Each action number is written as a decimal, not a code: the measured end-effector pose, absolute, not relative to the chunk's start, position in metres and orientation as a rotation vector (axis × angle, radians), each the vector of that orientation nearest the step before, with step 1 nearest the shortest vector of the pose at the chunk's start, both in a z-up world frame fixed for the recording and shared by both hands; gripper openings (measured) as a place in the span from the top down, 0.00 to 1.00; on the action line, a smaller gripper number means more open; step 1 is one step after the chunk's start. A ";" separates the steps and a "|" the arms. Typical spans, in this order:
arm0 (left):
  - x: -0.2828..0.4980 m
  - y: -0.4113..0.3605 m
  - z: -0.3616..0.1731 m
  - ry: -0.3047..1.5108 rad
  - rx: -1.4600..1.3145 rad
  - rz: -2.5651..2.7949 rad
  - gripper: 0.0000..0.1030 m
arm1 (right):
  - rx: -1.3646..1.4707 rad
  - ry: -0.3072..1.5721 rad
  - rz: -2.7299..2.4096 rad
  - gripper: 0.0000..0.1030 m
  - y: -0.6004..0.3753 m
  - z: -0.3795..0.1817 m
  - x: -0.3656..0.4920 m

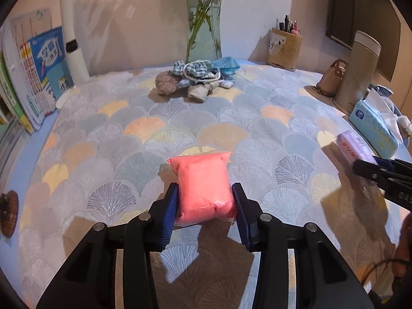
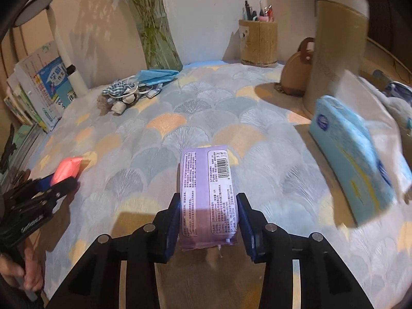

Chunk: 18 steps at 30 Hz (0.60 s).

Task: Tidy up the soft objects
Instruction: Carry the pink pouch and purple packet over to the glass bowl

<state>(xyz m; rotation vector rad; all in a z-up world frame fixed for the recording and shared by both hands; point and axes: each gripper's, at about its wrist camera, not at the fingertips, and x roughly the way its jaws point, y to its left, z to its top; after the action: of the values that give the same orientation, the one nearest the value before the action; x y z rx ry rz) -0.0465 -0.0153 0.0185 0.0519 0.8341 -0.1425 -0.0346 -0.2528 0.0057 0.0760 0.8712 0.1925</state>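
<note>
— Left wrist view: what are you gripping?
— My left gripper (image 1: pixel 206 203) is clenching the pink pouch (image 1: pixel 203 185) over the patterned tablecloth (image 1: pixel 144 128).
— And the right wrist view?
— My right gripper (image 2: pixel 208 211) is squeezing the purple packet (image 2: pixel 206 193), near the blue tissue pack (image 2: pixel 352 164).

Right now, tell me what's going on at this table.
A person is sorting soft things with a claw in each hand. The left claw is shut on a pink squishy packet, and the right claw is clamped on a purple wipes pack. A pile of face masks and scrunchies sits near the vase.
</note>
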 end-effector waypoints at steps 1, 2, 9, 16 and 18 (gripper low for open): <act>-0.047 -0.016 0.019 0.834 0.054 -0.140 0.63 | 0.075 0.861 0.193 0.60 -0.256 0.008 -0.040; -0.049 -0.018 0.020 0.833 0.053 -0.141 0.63 | 0.074 0.852 0.189 0.60 -0.259 0.011 -0.046; -0.077 -0.052 0.043 0.783 0.006 -0.244 0.63 | 0.073 0.773 0.153 0.61 -0.283 0.035 -0.080; -0.087 -0.115 0.084 0.714 0.037 -0.381 0.63 | 0.105 0.670 0.134 0.61 -0.319 0.065 -0.113; -0.088 -0.135 0.096 0.691 0.045 -0.420 0.63 | 0.129 0.638 0.124 0.61 -0.337 0.073 -0.123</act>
<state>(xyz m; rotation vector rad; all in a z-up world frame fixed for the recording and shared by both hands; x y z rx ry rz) -0.0881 -0.1351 0.0962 0.0455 0.6910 -0.4196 -0.1225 -0.3369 0.0731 0.1293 0.6385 0.1240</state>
